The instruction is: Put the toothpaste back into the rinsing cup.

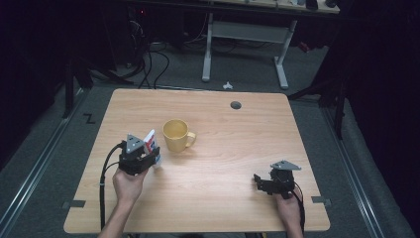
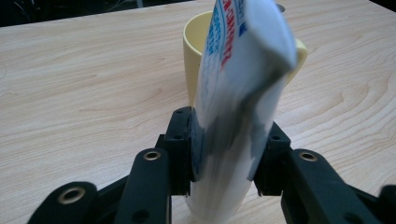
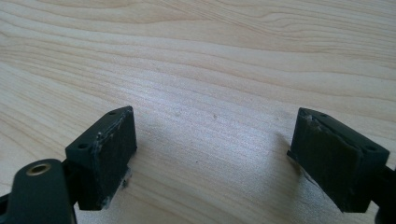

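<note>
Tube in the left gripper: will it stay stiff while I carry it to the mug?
Probably not: the tube looks dented where the left gripper squeezes it, so it's likely soft. It stands tall above the pads, so it may lean. Likely light.

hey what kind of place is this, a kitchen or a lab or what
Probably a lab or workshop, not a kitchen: a bare wooden table on grey carpet, loose cables on the floor behind it, and another desk frame in the dark background.

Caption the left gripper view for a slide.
Left hand-held gripper clamps a white tube upright before a yellow mug on the table.
</note>
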Action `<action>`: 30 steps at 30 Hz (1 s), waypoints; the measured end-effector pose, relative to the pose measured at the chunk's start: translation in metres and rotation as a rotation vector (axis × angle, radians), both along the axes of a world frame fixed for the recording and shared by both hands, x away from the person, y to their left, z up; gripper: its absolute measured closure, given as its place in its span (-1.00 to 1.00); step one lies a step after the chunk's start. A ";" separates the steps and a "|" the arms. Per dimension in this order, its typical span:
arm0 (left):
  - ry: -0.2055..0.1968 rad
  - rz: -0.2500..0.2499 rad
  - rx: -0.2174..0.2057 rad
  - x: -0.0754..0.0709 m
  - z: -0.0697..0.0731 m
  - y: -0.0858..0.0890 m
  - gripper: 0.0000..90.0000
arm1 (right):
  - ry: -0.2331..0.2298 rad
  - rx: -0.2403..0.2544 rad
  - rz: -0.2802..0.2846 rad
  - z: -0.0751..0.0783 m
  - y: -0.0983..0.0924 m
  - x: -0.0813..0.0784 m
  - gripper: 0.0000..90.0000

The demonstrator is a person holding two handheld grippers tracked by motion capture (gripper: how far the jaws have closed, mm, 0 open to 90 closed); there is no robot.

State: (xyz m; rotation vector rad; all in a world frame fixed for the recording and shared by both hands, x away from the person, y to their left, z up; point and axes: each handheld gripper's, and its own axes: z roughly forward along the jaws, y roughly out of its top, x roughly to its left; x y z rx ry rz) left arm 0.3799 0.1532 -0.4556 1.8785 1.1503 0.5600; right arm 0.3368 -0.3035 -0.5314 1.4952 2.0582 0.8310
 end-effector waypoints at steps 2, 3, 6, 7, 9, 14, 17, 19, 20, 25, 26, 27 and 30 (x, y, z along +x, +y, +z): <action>-0.002 -0.002 0.001 0.000 0.001 0.000 0.43 | 0.000 0.000 0.000 0.000 0.000 0.000 -0.68; -0.002 -0.005 0.004 0.000 0.002 0.000 0.43 | 0.000 0.000 0.000 0.000 0.000 0.000 -0.68; -0.011 -0.014 -0.003 -0.001 0.007 0.000 0.43 | 0.000 0.000 0.000 0.000 0.000 0.000 -0.68; -0.013 -0.015 -0.005 -0.001 0.008 0.000 0.43 | 0.000 0.000 0.000 0.000 0.000 0.000 -0.68; -0.016 -0.023 -0.007 -0.001 0.011 -0.001 0.43 | 0.000 0.000 0.000 0.000 0.000 0.000 -0.68; -0.016 -0.032 -0.012 0.002 0.016 -0.002 0.43 | -0.001 0.000 0.001 0.000 0.000 0.000 -0.68; -0.014 -0.037 -0.021 0.004 0.018 -0.002 0.43 | -0.001 0.000 0.001 0.000 0.000 0.000 -0.68; -0.015 -0.040 -0.032 0.004 0.020 -0.002 0.43 | -0.001 -0.001 0.001 0.000 0.000 0.000 -0.68; -0.014 -0.042 -0.034 0.004 0.021 -0.002 0.43 | -0.001 0.000 0.001 0.000 0.000 0.000 -0.68; -0.015 -0.042 -0.058 0.005 0.024 -0.001 0.43 | -0.001 0.000 0.002 0.000 0.000 0.000 -0.68; -0.014 -0.040 -0.057 0.006 0.026 0.000 0.43 | -0.002 -0.001 0.002 0.000 0.000 0.000 -0.68; -0.015 -0.039 -0.059 0.006 0.026 0.000 0.43 | -0.002 -0.001 0.003 0.000 0.000 0.000 -0.68; -0.017 -0.041 -0.066 0.007 0.028 0.001 0.43 | -0.002 -0.001 0.002 0.000 0.000 0.000 -0.68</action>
